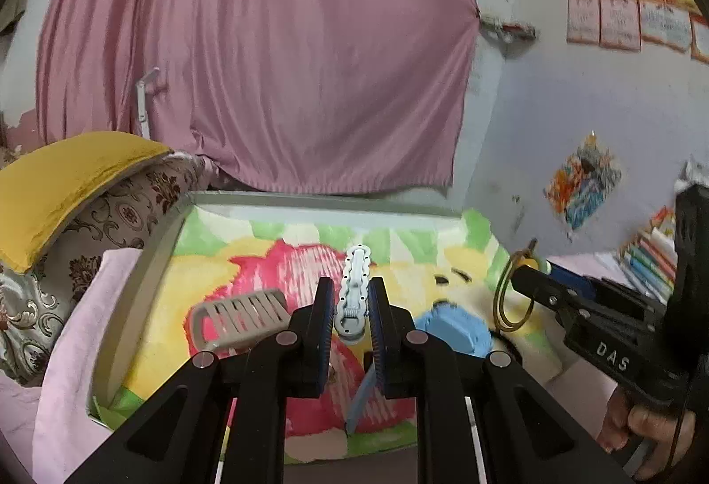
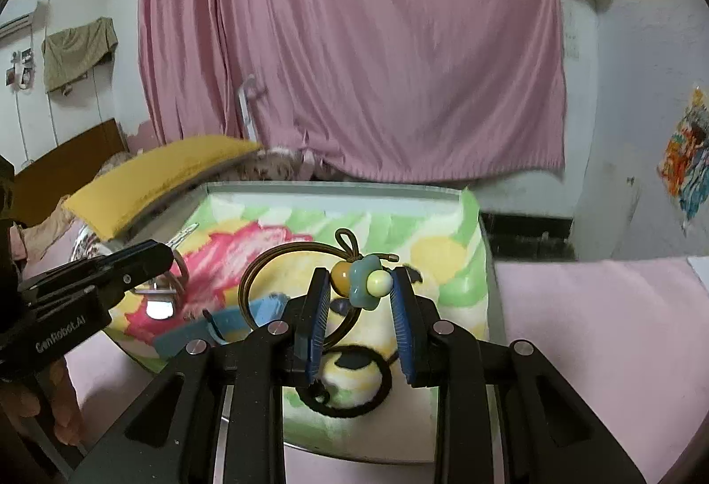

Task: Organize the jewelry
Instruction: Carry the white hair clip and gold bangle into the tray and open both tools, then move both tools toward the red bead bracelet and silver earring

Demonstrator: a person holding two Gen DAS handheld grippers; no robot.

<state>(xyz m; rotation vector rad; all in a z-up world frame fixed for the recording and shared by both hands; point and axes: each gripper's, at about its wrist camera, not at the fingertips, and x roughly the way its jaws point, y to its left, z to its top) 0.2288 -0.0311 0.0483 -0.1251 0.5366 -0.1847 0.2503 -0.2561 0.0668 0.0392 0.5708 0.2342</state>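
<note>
Blue ribbed pads of the left tongs point(image 1: 351, 282) pinched tight on a pale scalloped hair clip point(image 1: 356, 262), held upright with the tip poking past the fingertips. Same deal on the right tongs point(image 2: 360, 276): clamped on the beaded flower charm of a brown hair tie point(image 2: 354, 284), loop dangling off to one side. Both pieces up in the air above the tray point(image 1: 310, 200), touching nothing else.

Moving outward, plenty left down on the tray's flowery cloth:
- beige comb point(image 1: 241, 318), lying flat just left of the left tongs
- blue plastic pieces point(image 1: 456, 331), probably clips, too blurry to call
- black hair tie point(image 2: 350, 391), right under the right tongs
- thin silver pin point(image 2: 186, 234), over near the far left rim

Further out, just pink bedding point(image 2: 598, 307) around the tray and a pink curtain point(image 1: 266, 63) behind. Can't spot any box, stand or divider for sorted stuff in either view, so no clue about the drop-off spot.

Progress guess: early to middle. Two pieces picked up, nothing visibly put away yet, at least four more waiting on the cloth. Hard to tell about any pile of finished pieces outside the views. Next job, presumably: finding a home for the clip and the tie, then back for the rest, one piece per side.
</note>
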